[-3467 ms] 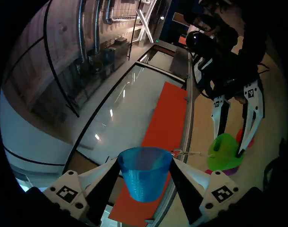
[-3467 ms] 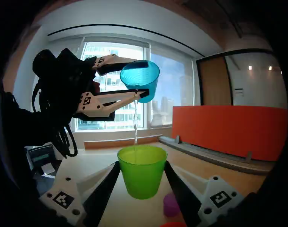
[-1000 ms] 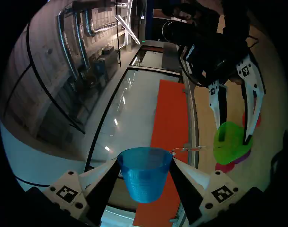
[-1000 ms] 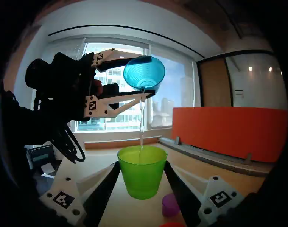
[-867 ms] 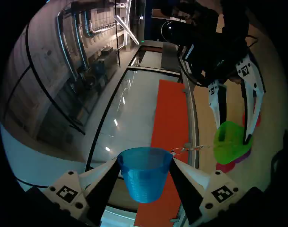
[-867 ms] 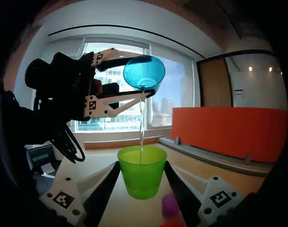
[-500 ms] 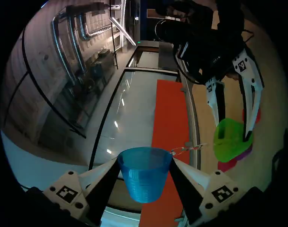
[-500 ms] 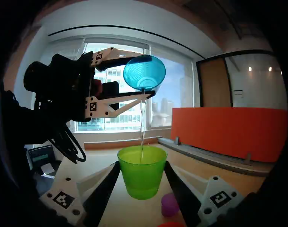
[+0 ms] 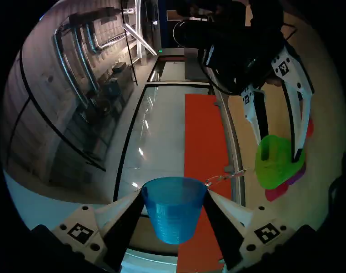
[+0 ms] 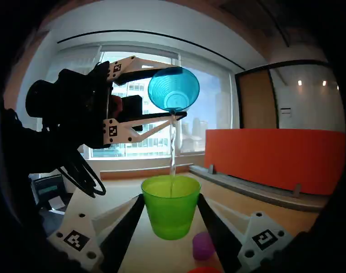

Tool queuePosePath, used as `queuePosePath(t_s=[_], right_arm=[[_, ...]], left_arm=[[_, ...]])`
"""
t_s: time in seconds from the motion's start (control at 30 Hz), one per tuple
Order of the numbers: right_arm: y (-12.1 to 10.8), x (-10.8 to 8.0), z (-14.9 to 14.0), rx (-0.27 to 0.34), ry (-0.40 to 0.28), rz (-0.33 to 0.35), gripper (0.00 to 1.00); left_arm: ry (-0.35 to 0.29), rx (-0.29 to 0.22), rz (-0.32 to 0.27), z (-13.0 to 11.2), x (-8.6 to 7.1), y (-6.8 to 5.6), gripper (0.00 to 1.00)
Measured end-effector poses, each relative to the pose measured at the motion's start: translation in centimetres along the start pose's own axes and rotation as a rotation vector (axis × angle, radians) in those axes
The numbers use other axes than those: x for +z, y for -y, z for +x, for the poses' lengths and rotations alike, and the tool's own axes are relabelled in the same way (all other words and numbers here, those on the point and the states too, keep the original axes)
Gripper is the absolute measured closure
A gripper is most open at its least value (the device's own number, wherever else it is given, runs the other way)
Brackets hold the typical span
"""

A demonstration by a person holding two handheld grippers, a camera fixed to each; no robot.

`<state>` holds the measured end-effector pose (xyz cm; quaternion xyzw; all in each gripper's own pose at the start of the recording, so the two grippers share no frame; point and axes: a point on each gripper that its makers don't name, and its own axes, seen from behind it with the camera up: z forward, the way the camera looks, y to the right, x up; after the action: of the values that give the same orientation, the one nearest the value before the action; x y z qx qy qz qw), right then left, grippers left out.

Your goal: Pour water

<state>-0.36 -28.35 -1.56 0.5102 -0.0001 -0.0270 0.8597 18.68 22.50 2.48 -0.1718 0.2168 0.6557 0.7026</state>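
In the left gripper view my left gripper is shut on a blue cup, and a thin stream of water leaves its rim. In the right gripper view that blue cup is tipped steeply, mouth toward the camera, in the left gripper, high above the table. Water falls from it into a green cup. My right gripper is shut on the green cup, which stays upright. From the left gripper view, the green cup sits between the right gripper's white fingers.
A purple object lies on the light wooden table just right of the green cup. An orange partition runs along the table's right side. Large windows are behind. A person's dark sleeve and cables fill the left.
The blue cup has tipped further over the last seconds, its mouth turning more toward the right gripper's camera. The stream keeps falling into the green cup, which has held still.
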Motion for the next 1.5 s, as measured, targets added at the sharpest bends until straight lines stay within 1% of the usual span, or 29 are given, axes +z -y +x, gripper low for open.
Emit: queuePosePath(t_s=[0.27,0.67,0.8,0.97,1.07,1.17,1.37,1.5], right_arm=[[0.0,0.1,0.1,0.0,0.0,0.0,0.13],[0.1,0.0,0.4,-0.003,-0.003,0.001,0.13],[0.1,0.0,0.4,-0.003,-0.003,0.0,0.13],[0.0,0.1,0.3,-0.003,-0.003,0.0,0.12],[0.0,0.1,0.2,-0.002,-0.002,-0.002,0.12],[0.0,0.1,0.1,-0.001,-0.001,-0.002,0.12],[0.0,0.2,0.3,-0.002,0.0,-0.002,0.12],[0.0,0.2,0.3,-0.002,-0.001,-0.004,0.13]], left_arm=[[-0.005,0.04,0.001,0.2,-0.2,0.4,0.13],[-0.016,0.099,0.01,0.9,-0.4,0.4,0.14],[-0.018,0.117,0.008,1.0,-0.4,0.3,0.13],[-0.018,0.132,0.002,1.0,-0.4,-0.2,0.13],[-0.018,0.132,0.0,1.1,-0.4,-0.5,0.13],[-0.02,0.121,-0.006,1.2,-0.5,-0.8,0.13],[-0.02,0.094,-0.009,1.1,-0.4,-0.5,0.13],[-0.014,0.048,-0.009,0.7,-0.3,-0.3,0.13]])
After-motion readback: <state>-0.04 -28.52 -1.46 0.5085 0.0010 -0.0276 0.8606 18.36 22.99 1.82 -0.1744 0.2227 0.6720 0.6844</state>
